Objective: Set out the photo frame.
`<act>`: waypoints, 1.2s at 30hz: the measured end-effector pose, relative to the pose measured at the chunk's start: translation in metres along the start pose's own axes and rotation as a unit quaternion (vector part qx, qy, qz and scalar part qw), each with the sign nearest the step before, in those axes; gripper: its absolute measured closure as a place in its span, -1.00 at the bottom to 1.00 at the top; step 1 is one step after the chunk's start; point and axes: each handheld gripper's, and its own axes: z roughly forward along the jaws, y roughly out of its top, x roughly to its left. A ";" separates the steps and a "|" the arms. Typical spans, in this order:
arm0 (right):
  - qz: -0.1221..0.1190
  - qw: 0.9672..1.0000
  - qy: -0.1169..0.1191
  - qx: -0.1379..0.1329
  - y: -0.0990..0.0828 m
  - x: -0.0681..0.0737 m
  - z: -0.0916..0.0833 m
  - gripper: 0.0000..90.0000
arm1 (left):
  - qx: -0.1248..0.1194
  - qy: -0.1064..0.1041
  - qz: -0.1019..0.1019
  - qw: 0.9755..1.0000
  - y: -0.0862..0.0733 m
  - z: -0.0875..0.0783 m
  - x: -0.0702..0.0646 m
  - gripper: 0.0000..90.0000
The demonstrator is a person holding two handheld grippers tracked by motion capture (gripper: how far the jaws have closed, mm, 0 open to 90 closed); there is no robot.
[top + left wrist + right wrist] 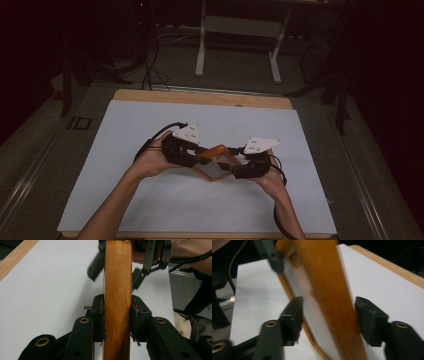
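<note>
- A wooden frame [216, 164], orange-brown and open in the middle, is held over the middle of the white table top [150, 200], between the two grippers; in the high view it reads as a diamond, one corner toward the person and one away.
- In that view its widest line runs across the table, from the left gripper [196, 156] to the right gripper [239, 167], so its side corners point at the two hands.
- In the left gripper view one bar of the wooden frame [117, 300] runs straight up the picture, edge-on, its long axis in line with the jaws and pointing away from the camera.
- The left gripper [117, 315] is clamped on that bar: both pads press flat against its two faces (the pad lining is frayed at the edges), with the jaws partly apart to take the bar's thickness.
- In the right gripper view the wooden frame [329, 302] slants from lower right to upper left, blurred; a thin lower rail of it shows beneath, over the white surface.
- The right gripper [329, 315] stands wide, its jaws on either side of the bar; white shows between the left pad and the wood, and the right pad sits just beside it, whether touching I cannot tell.
- The left gripper [272, 255] appears farther off at the top of that view, at the frame's far end.
</note>
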 end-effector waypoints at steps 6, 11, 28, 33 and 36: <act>-0.014 1.000 0.004 -0.003 -0.003 -0.001 -0.008 0.37 | -0.023 0.002 -0.044 0.999 -0.006 -0.001 0.012 0.34; -0.017 1.000 -0.007 0.002 -0.004 0.000 -0.011 0.49 | -0.050 0.021 -0.094 0.994 -0.018 -0.002 0.023 0.12; 0.004 1.000 -0.021 0.005 -0.014 -0.006 -0.019 0.51 | -0.117 0.100 -0.161 0.975 -0.063 0.003 0.016 -0.14; 0.005 1.000 -0.024 0.005 -0.014 -0.006 -0.020 0.51 | -0.134 0.104 -0.179 0.969 -0.073 0.017 0.013 -0.15; 0.006 1.000 -0.024 0.004 -0.015 -0.006 -0.020 0.51 | -0.133 0.106 -0.186 0.968 -0.075 0.024 0.011 -0.16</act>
